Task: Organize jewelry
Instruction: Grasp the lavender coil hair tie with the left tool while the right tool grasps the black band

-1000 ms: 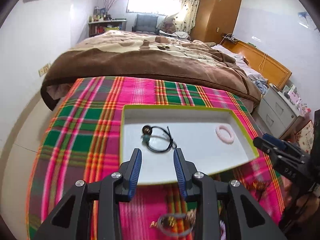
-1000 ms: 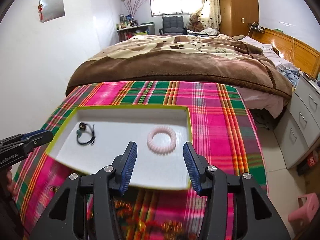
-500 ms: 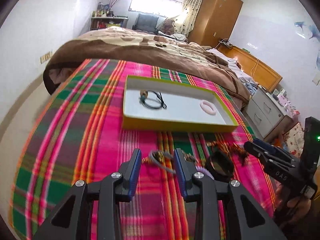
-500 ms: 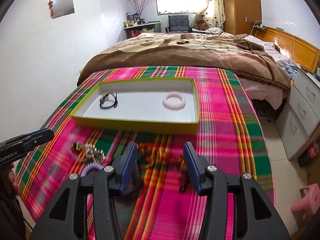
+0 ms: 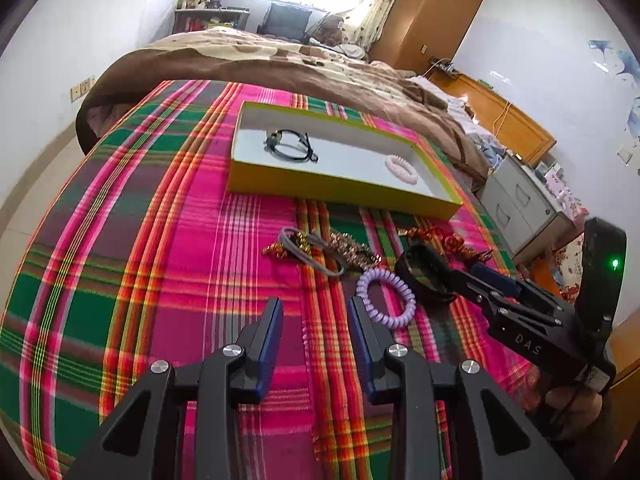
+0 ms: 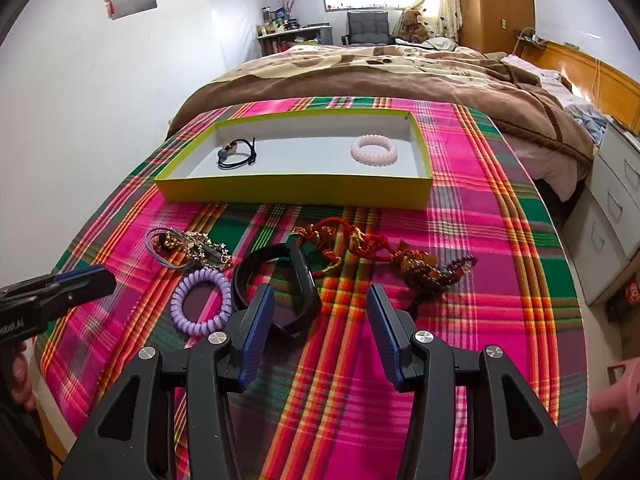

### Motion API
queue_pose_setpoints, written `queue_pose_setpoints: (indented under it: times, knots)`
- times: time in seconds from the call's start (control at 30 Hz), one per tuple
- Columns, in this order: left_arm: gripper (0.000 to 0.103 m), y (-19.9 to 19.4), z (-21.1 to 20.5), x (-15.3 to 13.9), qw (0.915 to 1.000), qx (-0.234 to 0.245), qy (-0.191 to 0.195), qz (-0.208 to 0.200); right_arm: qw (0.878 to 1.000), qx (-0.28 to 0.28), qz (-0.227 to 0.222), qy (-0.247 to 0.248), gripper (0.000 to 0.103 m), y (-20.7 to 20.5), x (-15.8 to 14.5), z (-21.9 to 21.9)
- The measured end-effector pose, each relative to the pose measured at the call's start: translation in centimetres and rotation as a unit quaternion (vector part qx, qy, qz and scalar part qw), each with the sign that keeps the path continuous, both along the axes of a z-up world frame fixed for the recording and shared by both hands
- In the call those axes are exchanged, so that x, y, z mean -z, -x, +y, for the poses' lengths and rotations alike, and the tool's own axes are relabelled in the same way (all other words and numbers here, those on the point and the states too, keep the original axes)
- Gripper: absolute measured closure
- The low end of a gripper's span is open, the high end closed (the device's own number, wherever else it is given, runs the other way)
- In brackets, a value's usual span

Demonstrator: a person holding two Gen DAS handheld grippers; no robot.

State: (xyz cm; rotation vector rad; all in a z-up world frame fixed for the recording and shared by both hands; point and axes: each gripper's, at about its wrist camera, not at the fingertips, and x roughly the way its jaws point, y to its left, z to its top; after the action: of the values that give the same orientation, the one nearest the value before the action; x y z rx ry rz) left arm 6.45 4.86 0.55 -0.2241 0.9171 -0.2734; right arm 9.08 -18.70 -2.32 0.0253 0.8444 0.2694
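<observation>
Both hand-held grippers — left (image 5: 314, 326), right (image 6: 320, 320) — have pulled back from the far tray (image 6: 296, 191), jaws spread and empty, over loose near-side jewelry — purple coil band (image 6: 202, 301), black band (image 6: 276, 280) — next pick pending.

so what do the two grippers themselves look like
Both are matte black plastic. The left gripper and right gripper each have two fingers lined with ribbed blue pads, plus silver screws. The right gripper's side reads "DAS", beside a green light. No sleeves visible.

A brown blanket (image 6: 360, 76) covers the bed beyond the plaid cloth (image 6: 472, 208), near a wooden wardrobe (image 5: 428, 12).
</observation>
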Motion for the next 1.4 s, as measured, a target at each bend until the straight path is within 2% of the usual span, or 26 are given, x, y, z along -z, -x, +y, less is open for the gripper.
queue_pose_setpoints:
  times: [0.1,0.17,0.47,1.1,1.33,1.4]
  knots:
    - [0.070,0.1,-0.2,0.2,1.0000,0.005,0.000,0.003,1.000,-0.007,0.005,0.005,0.055,-0.5,0.2,0.5]
    - [0.070,0.2,-0.4,0.3,1.0000,0.007,0.000,0.003,1.000,-0.011,0.006,0.011,0.064,-0.7,0.3,0.8]
    - [0.070,0.1,-1.3,0.5,0.9998,0.015,-0.010,0.010,0.999,-0.015,0.016,0.031,0.087,-1.2,0.7,1.5]
    - [0.070,-2.1,-4.4,1.9,0.9987,0.034,-0.022,0.033,1.000,0.023,0.006,0.019,0.090,0.6,-0.5,-0.6]
    - [0.070,-2.6,-5.8,2.0,0.9978,0.031,-0.054,0.026,1.000,0.023,-0.001,0.012,0.090,1.2,-1.1,-0.8]
    - [0.070,-2.5,-6.6,2.1,0.9957,0.036,-0.083,0.018,1.000,0.025,-0.002,0.010,0.090,1.4,-1.2,-1.0]
